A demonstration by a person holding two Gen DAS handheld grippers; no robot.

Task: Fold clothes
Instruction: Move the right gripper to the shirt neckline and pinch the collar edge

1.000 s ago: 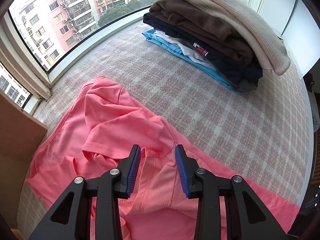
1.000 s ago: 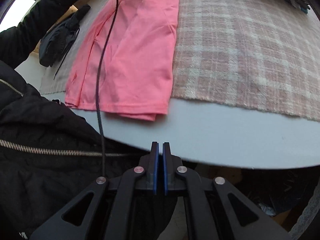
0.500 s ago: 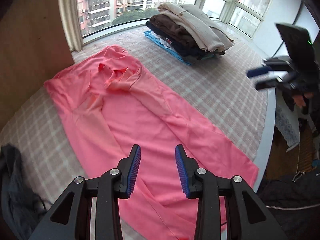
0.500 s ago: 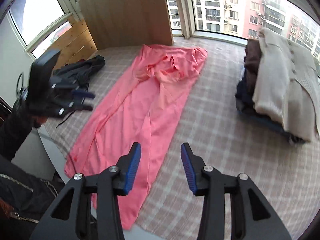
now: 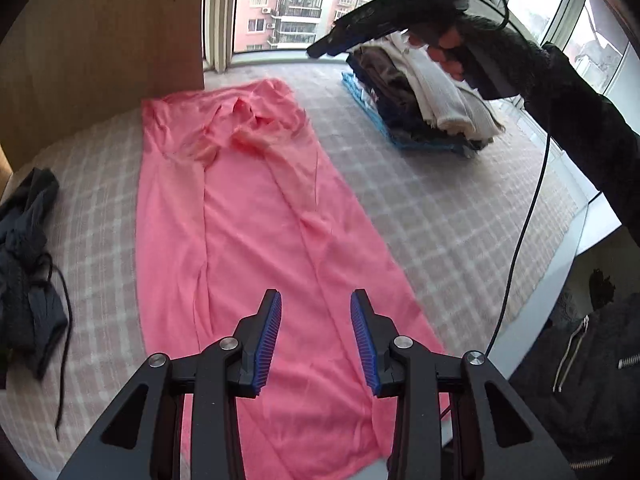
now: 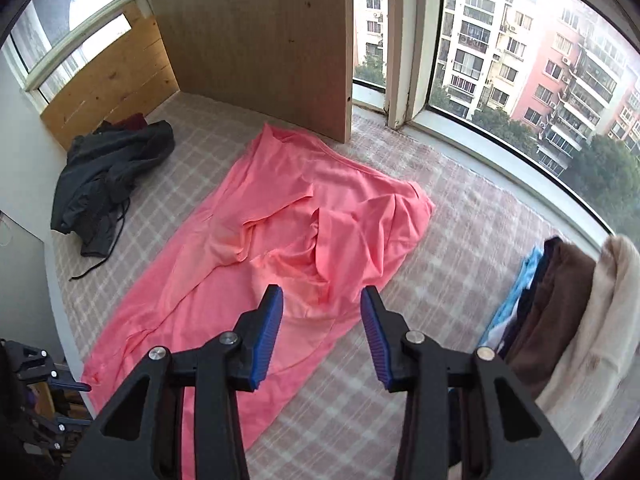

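A pink shirt (image 5: pixel 256 216) lies lengthwise on the plaid-covered surface (image 5: pixel 440 208), its sides folded in and the sleeves bunched at the far end. My left gripper (image 5: pixel 316 332) is open and empty above the shirt's near hem. My right gripper (image 6: pixel 322 332) is open and empty above the shirt (image 6: pixel 280 240), near its sleeve end. In the left wrist view the right gripper (image 5: pixel 320 50) is held high over the far end, its jaw state unclear there.
A stack of folded clothes (image 5: pixel 420 96) sits at the far right, also in the right wrist view (image 6: pixel 568 312). A dark garment with a cord (image 5: pixel 28 264) lies at the left (image 6: pixel 108 176). A wooden board (image 6: pixel 256 36) and windows border the far side.
Both grippers pulled back and rose, giving a wider view of the shirt. The right gripper went from shut to open and swung from the table's near edge to above the sleeve end.
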